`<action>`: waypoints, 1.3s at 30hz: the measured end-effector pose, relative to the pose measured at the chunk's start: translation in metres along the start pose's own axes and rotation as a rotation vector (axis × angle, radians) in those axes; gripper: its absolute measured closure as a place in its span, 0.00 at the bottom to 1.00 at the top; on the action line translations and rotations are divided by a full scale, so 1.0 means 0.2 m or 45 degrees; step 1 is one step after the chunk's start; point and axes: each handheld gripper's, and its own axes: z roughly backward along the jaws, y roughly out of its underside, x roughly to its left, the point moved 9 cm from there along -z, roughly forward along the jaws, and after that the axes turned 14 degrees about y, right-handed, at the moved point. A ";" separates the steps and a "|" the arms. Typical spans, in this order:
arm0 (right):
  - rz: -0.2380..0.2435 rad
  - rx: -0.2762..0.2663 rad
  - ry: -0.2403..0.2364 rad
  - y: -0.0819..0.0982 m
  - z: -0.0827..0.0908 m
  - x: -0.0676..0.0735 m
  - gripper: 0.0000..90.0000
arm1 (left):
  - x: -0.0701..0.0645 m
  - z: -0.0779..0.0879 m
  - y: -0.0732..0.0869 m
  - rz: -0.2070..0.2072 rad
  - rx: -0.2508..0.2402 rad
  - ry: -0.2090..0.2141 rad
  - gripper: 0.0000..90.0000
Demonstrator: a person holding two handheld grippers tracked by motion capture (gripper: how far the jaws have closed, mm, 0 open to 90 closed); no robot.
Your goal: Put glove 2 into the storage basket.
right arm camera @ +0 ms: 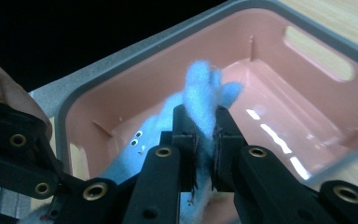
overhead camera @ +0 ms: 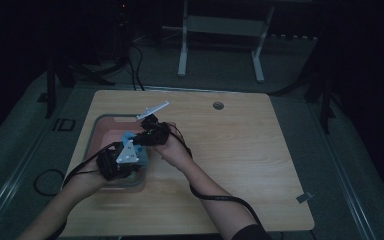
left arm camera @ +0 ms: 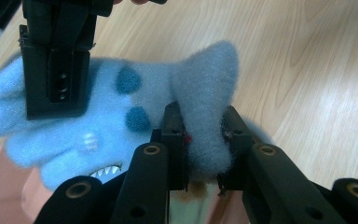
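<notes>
Blue fleece, a soft shark-faced plush toy (left arm camera: 98,126) with dark spots, hangs between my two tools above the pink plastic bin with the grey rim (overhead camera: 96,131), which sits toward nine o'clock on the pale wooden desk (overhead camera: 240,155). My left hand-held gripper (left arm camera: 204,137) is clamped on one fuzzy flap of it. My right hand-held gripper (right arm camera: 204,140) pinches another blue tuft, just at one o'clock from the left one in the high view

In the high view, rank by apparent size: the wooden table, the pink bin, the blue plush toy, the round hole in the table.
1. wooden table
2. pink bin
3. blue plush toy, partly hidden by both grippers
4. round hole
</notes>
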 end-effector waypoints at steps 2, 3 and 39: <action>-0.002 0.004 -0.013 -0.01 -0.03 0.02 0.92 | 0.01 0.01 0.04 0.011 0.013 -0.005 0.85; -0.002 0.004 -0.013 -0.01 -0.03 0.02 0.92 | 0.01 0.01 0.04 0.011 0.013 -0.005 0.85; -0.034 0.055 0.055 0.08 -0.20 -0.02 0.58 | 0.08 -0.15 0.23 0.195 0.070 0.095 0.58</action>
